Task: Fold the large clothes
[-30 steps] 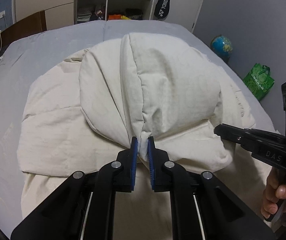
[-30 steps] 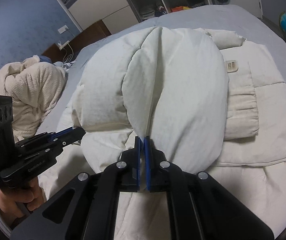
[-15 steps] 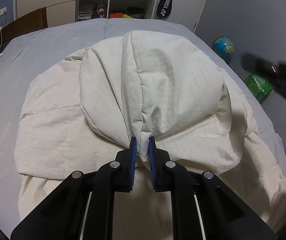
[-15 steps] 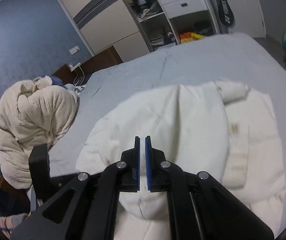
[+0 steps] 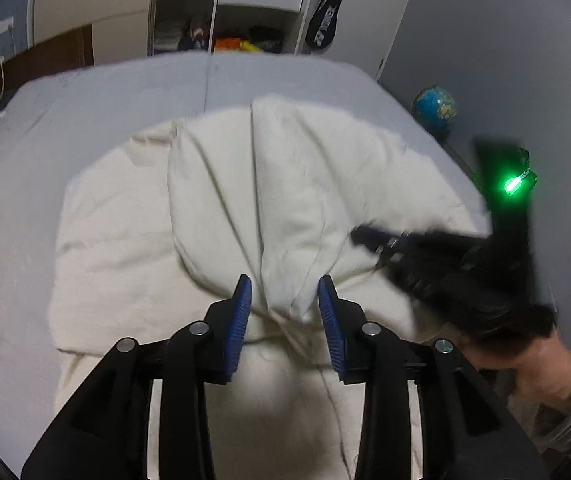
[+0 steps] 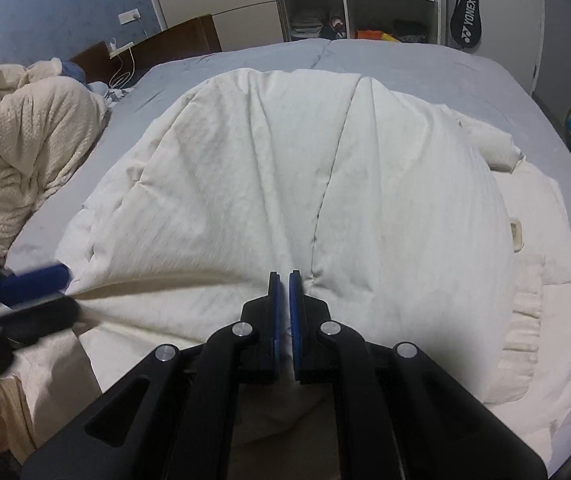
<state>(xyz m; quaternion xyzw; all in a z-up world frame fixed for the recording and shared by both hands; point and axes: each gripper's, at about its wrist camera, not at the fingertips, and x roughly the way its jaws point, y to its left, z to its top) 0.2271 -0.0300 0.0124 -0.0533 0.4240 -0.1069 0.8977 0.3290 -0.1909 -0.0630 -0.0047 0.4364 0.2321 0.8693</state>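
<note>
A cream padded coat [image 5: 285,184] lies on the grey bed [image 5: 85,92], with a folded-over part bulging on top of it. My left gripper [image 5: 284,294] is open, its blue pads either side of the fold's pinched corner [image 5: 299,304] without gripping it. My right gripper [image 6: 284,280] is shut and empty, hovering just above the fold's near edge [image 6: 325,208]. It also shows blurred in the left wrist view [image 5: 369,238], over the fold's right side. The left gripper appears at the left edge of the right wrist view [image 6: 33,288].
A cream knitted blanket [image 6: 17,148] is heaped at the bed's left. A wardrobe with open shelves [image 5: 225,8] and a racket bag [image 6: 465,16] stand behind the bed. A globe [image 5: 435,106] sits on the floor to the right.
My left gripper has opened and let go of the fold's corner. My right gripper, which released and lifted away half a second ago, has come back down over the fold, still shut.
</note>
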